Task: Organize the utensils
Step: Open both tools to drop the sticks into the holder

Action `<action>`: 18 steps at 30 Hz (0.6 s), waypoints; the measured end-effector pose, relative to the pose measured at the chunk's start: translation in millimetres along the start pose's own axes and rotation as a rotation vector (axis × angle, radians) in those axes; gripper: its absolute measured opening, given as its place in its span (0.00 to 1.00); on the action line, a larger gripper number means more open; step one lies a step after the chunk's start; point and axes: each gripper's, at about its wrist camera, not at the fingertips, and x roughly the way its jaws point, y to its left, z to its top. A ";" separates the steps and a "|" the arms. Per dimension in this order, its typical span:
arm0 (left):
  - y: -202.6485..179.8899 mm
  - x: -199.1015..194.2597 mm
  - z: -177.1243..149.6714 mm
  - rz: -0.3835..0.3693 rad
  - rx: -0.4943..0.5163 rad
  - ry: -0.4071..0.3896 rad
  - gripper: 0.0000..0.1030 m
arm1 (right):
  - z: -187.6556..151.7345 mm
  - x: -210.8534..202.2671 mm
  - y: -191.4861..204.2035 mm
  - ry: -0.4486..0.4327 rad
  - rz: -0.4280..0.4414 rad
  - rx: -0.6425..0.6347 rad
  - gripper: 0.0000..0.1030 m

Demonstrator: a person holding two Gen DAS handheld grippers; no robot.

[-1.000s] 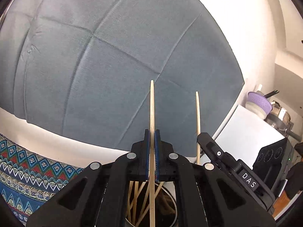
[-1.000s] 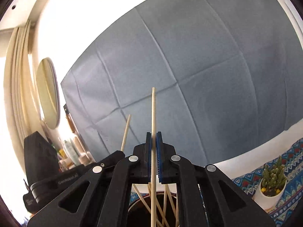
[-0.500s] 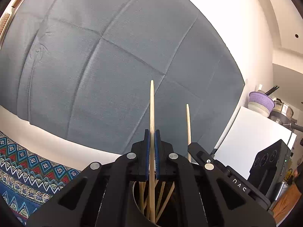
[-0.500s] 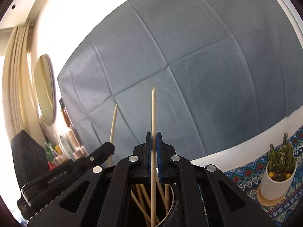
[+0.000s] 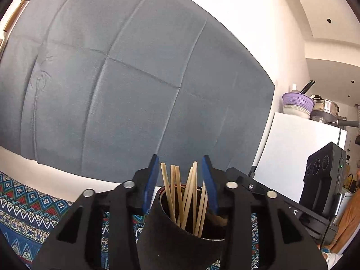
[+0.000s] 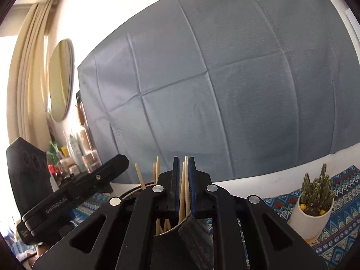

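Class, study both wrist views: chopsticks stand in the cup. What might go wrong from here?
1. The left gripper, whose fingers have just been opening, straddles the chopsticks in the cup; pulling away sideways may knock them or tip the cup.
2. The right gripper has chopsticks between its narrowly parted fingers; lifting might drag one out.

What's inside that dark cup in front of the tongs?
The dark cup holds a bundle of wooden chopsticks standing on end and leaning against one another. Their lower ends and the cup's bottom are hidden by its wall.
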 end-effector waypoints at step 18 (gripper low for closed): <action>40.4 -49.4 4.1 0.200 -0.087 0.243 0.94 | -10.4 -70.8 6.4 0.148 -0.122 -0.109 0.85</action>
